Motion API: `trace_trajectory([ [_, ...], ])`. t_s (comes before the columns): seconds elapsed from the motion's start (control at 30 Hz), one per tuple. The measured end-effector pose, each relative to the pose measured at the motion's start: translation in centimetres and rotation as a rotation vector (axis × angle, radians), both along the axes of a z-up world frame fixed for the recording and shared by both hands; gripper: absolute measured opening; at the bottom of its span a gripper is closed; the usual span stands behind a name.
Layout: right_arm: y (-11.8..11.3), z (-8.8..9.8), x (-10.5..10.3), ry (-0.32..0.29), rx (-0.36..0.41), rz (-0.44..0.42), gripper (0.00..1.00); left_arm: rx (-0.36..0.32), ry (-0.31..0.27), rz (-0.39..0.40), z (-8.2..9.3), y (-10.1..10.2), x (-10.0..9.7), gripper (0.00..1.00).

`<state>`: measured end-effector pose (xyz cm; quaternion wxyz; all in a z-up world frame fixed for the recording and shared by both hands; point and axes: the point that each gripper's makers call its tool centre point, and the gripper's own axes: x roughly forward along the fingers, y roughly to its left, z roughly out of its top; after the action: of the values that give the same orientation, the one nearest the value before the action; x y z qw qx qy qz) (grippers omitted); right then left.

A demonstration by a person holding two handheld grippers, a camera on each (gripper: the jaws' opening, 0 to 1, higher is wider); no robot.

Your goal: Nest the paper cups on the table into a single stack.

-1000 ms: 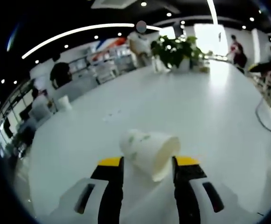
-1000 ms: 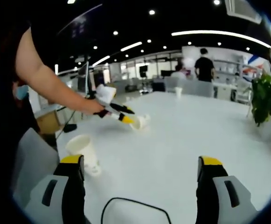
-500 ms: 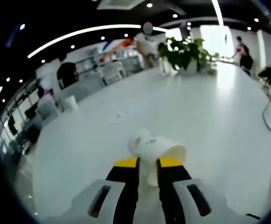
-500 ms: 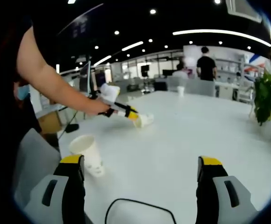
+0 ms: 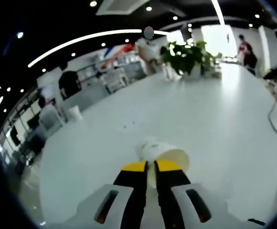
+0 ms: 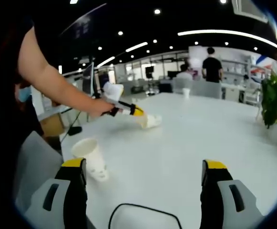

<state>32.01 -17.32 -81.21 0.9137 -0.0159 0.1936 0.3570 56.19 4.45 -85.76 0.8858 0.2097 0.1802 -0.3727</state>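
A smooth, glossy white table top (image 5: 214, 114) is seen in the left gripper view, broad and bright with reflected ceiling light. On it a white paper cup with a faint green print (image 5: 161, 153) is laid on its side, its tapered wall rounded and matt, its open mouth turned toward the right of the view. The cup's rim is pinched between the yellow-tipped black jaws of the left gripper (image 5: 147, 168), which are drawn almost together with only the thin paper wall between them. A leafy green potted plant (image 5: 188, 57) is set at the far end of the table, and a small white cup (image 5: 74, 113) is stood upright near the far left edge. In the right gripper view the left gripper (image 6: 137, 112) is seen held in a person's hand (image 6: 99, 108) at the far left of the table (image 6: 190, 143), its yellow tips closed on the tipped cup (image 6: 150, 121), which is resting on the table surface. The right gripper (image 6: 145, 167) is held wide, its two yellow-capped jaws set far apart with nothing between them. A second white paper cup with a faint pattern (image 6: 91, 157) is stood upright on the table just beside the right gripper's left jaw, slightly beyond its tip and apart from it. A thin black cable loop (image 6: 145, 215) is laid on the table between the two jaws.
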Motion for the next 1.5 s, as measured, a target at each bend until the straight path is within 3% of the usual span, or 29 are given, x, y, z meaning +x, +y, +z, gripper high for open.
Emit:
trace_trajectory([
  [0.47,0.0,0.1,-0.2,0.001,-0.004,0.003,0.99,0.024,0.015,-0.008,0.8,0.3,0.1,0.0],
  [0.57,0.0,0.2,0.0,-0.002,-0.003,0.002,0.99,0.026,0.085,-0.044,0.5,0.0,-0.3,0.0],
  [0.67,0.2,0.4,0.1,-0.005,0.001,0.002,0.99,0.072,0.093,-0.094,1.0,-0.1,-0.2,0.0],
  [0.9,0.5,0.5,0.2,-0.009,0.009,0.003,0.99,0.102,0.161,-0.096,2.0,0.4,0.3,0.0],
  [0.97,0.4,0.6,0.2,-0.011,0.009,0.002,0.99,0.097,0.207,-0.08,2.2,0.6,0.3,0.0],
  [1.13,0.3,0.7,0.2,-0.013,0.01,0.001,0.99,0.131,0.236,-0.093,3.2,0.5,0.5,0.0],
  [1.2,0.1,0.7,0.2,-0.014,0.012,-0.001,0.99,0.164,0.25,-0.114,3.6,0.4,0.4,0.0],
  [1.3,-0.2,0.8,0.3,-0.017,0.012,-0.002,0.99,0.238,0.317,-0.162,3.9,0.1,-0.2,0.0],
  [1.37,-0.3,1.0,0.3,-0.019,0.011,-0.002,0.99,0.267,0.308,-0.196,4.3,-0.1,-0.1,0.0],
  [1.5,-0.4,1.1,0.4,-0.026,0.016,-0.004,0.99,0.311,0.353,-0.231,4.9,-0.6,-0.4,0.0],
])
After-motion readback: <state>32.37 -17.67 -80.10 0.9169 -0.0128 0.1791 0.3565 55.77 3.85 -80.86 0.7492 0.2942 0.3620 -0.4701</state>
